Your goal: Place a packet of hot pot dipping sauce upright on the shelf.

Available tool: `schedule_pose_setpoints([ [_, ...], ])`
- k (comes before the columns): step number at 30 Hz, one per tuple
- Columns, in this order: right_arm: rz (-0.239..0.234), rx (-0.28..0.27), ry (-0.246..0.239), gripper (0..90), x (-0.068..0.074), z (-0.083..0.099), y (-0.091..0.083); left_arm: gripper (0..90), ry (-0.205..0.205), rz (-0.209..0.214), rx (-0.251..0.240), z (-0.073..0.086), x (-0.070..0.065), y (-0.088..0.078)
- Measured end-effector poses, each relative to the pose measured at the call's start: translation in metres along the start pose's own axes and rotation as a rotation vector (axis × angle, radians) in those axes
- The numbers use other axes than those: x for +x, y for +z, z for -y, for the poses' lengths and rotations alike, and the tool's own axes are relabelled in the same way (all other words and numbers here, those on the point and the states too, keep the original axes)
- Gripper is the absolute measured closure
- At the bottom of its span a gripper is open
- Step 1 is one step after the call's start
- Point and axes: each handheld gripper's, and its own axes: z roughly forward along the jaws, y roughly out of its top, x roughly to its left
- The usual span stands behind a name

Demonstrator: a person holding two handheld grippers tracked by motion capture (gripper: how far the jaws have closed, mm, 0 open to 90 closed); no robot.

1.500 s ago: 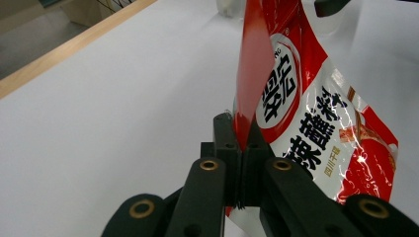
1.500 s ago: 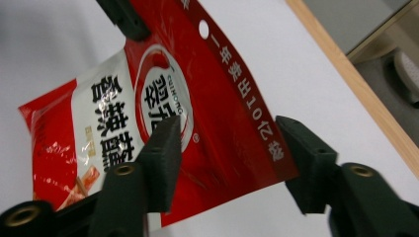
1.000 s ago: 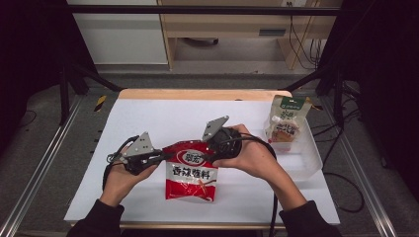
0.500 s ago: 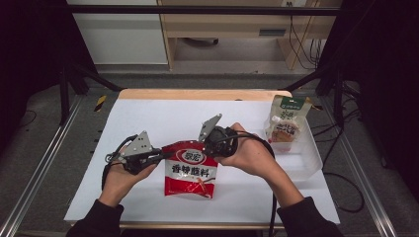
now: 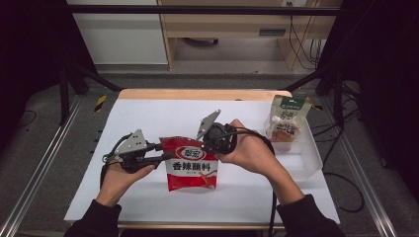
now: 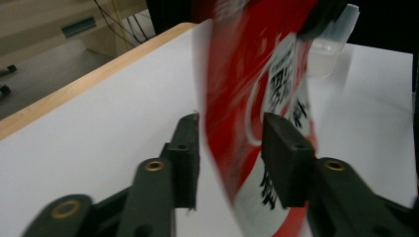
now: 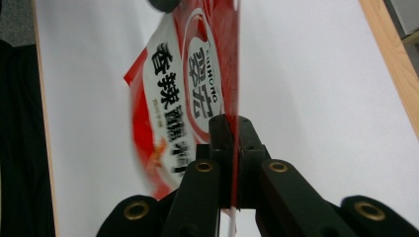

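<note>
- White paper covers the surface (image 5: 148, 118) on which a red seasoning pouch (image 5: 191, 168) is held upright, near the middle
- Its top edge is pinched flat by the right gripper (image 7: 232, 133), jaws fully closed on it
- The left gripper (image 6: 232, 148) has just been opening; its jaws now straddle the pouch edge without pressing
- A clean handover is best served by a firm right-hand pinch while the left is drawn clear
- A clear tray (image 5: 309, 153) with a green-topped pouch (image 5: 286, 121) sits to the right

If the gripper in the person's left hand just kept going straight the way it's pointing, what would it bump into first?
The left gripper would meet the red plastic seasoning pouch first: the pouch's edge already stands between its jaws, which have just been opening. Beyond it is probably the right gripper, shut on the pouch's top corner, though depth is hard to judge.
</note>
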Motion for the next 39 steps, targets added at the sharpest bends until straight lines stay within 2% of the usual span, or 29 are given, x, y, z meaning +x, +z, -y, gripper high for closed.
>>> schedule_pose_setpoints([
  [3, 0.01, -0.011, 0.006, 89.7, -0.003, -0.003, -0.008, 47.5, -0.025, -0.015, -0.004, 0.006, 0.004, -0.002],
  [8, 0.033, 0.004, 0.002, 89.8, -0.011, -0.003, -0.017, 39.3, -0.041, -0.044, 0.018, 0.016, 0.007, -0.001],
  [14, 0.06, 0.008, 0.024, 89.8, -0.024, -0.001, -0.023, 25.7, -0.057, -0.104, 0.081, 0.029, 0.011, 0.006],
  [19, 0.064, 0.009, 0.046, 89.8, -0.035, 0.004, -0.025, 20.0, -0.078, -0.119, 0.139, 0.042, 0.015, 0.013],
  [25, 0.068, -0.004, 0.063, 89.8, -0.041, 0.009, -0.027, 14.0, -0.105, -0.137, 0.176, 0.053, 0.02, 0.016],
  [33, 0.082, -0.011, 0.083, 89.8, -0.045, 0.014, -0.029, 10.2, -0.117, -0.163, 0.175, 0.057, 0.023, 0.016],
  [39, 0.086, -0.014, 0.086, 89.8, -0.047, 0.019, -0.033, 8.2, -0.122, -0.167, 0.171, 0.06, 0.026, 0.014],
])
